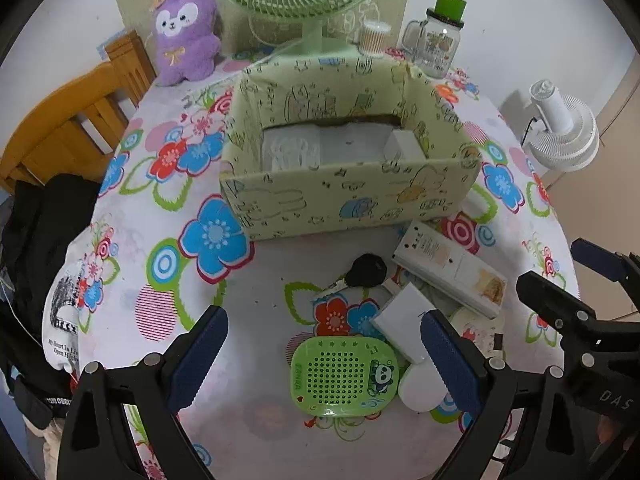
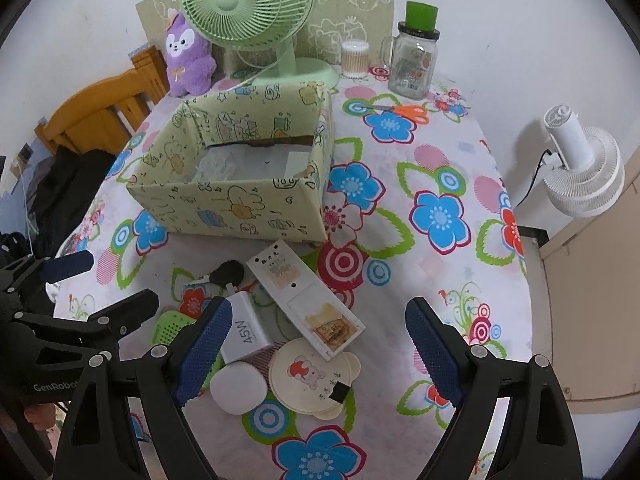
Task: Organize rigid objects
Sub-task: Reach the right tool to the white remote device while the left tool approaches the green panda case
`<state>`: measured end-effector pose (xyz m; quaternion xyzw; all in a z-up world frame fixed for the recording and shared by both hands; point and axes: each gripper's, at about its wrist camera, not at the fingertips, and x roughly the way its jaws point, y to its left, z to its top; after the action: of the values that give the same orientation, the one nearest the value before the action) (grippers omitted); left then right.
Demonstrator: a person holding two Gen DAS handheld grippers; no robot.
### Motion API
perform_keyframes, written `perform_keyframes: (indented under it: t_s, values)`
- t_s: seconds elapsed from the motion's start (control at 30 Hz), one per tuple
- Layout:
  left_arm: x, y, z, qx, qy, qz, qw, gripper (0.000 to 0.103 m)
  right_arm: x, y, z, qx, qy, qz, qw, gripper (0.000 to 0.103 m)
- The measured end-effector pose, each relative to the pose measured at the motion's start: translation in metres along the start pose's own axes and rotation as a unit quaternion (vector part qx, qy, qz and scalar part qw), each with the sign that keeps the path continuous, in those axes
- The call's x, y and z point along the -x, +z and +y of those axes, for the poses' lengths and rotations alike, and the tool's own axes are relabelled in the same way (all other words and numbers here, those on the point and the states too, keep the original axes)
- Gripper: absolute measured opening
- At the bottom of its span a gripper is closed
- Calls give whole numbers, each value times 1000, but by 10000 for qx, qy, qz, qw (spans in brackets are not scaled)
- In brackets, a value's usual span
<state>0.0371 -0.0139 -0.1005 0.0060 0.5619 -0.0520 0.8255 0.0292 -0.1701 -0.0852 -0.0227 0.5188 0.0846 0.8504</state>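
A flowered table [image 2: 436,184] bears a box [image 2: 240,208] and fan [image 2: 248,12] far, with a remote [image 2: 304,300], charger [image 2: 246,332] and key [image 2: 228,272] near.

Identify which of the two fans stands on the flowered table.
The green fan, standing at the table's back edge beside the purple plush toy. The white fan sits off the table, to its right, near the wall.

a flowered tablecloth [image 2: 420,184] covers the table. at the far edge stands a green desk fan [image 2: 244,8], with a purple plush toy [image 2: 188,60] to its left and a tub of cotton swabs [image 2: 354,58] to its right. beside the tub is a glass jar with a green cap [image 2: 416,60]. orange-handled scissors [image 2: 408,111] lie near the jar. a wooden chair [image 1: 76,120] stands at the left, a white fan [image 2: 580,168] off the table's right side.
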Motion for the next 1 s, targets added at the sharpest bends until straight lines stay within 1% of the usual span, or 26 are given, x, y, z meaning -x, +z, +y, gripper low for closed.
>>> perform_keyframes:
  t_s: [0.4, 0.63, 0.7, 1.0]
  values:
    - [-36, -3, 1, -4, -8, 294, 9996, 98, -35, -1, -2, 186, -55, 271, 9994, 90]
    - [-51, 6, 2, -43, 28, 334, 9994, 98, -54, -2, 0, 303, -62, 412, 9987, 90]
    - [-56, 8, 1, -110, 81, 323, 9994, 98, -58, -2, 1, 317, -67, 436, 9985, 90]
    - [-74, 12, -3, -525, 79, 353, 9980, 98, -78, 0, 0, 336, -108, 579, 9977, 90]
